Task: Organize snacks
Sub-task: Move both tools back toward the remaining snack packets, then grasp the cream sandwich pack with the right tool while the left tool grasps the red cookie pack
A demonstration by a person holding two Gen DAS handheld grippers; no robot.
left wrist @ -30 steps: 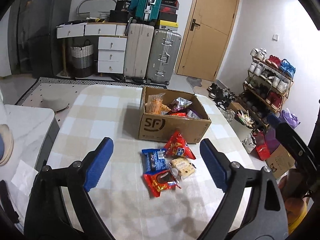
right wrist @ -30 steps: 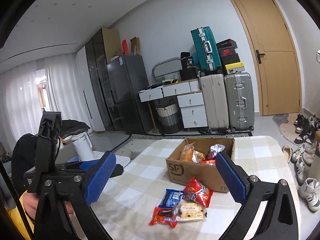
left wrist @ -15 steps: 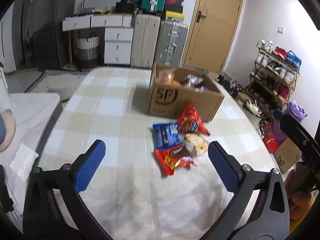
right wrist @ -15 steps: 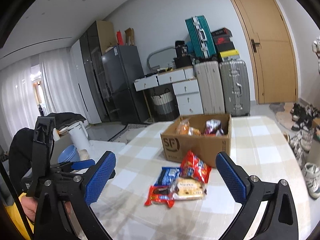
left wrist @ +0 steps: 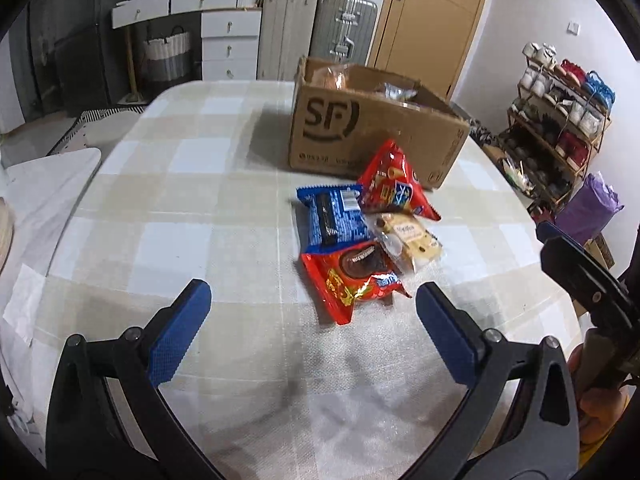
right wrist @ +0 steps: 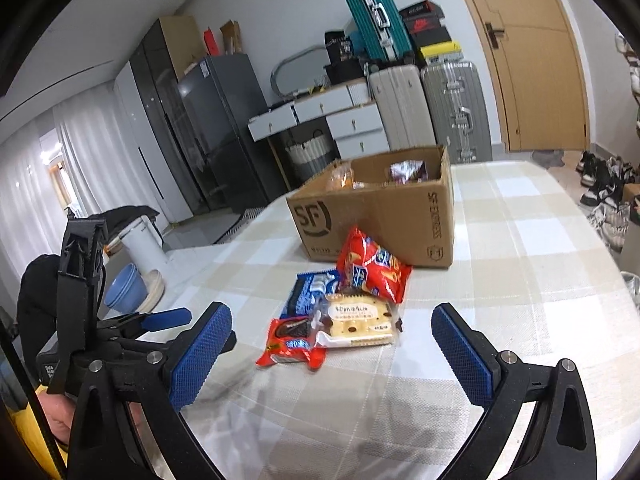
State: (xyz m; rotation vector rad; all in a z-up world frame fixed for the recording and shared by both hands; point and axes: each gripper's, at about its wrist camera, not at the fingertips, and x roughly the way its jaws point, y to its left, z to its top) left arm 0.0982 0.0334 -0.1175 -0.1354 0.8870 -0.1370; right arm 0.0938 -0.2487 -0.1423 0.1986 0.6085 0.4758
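Observation:
An open SF cardboard box [left wrist: 372, 136] [right wrist: 376, 216] with several snacks inside stands on the checked table. In front of it lie a red triangular bag [left wrist: 394, 188] [right wrist: 372, 266], a blue cookie pack [left wrist: 334, 220] [right wrist: 308, 292], a pale cracker pack [left wrist: 412, 240] [right wrist: 358, 320] and a red chocolate-pie pack [left wrist: 352, 276] [right wrist: 292, 342]. My left gripper [left wrist: 312, 332] is open and empty, just short of the red pie pack. My right gripper [right wrist: 332, 354] is open and empty, close behind the cracker pack.
The table [left wrist: 180, 200] has a rounded edge. A white side counter [left wrist: 36, 200] with bowls [right wrist: 128, 292] stands to the left. Suitcases [left wrist: 316, 36], drawers and a door are behind. A shoe rack [left wrist: 560, 120] stands on the right.
Both grippers have dropped lower and moved closer to the pile of snacks; the box and packs look larger. Both stay open. The snacks have not moved.

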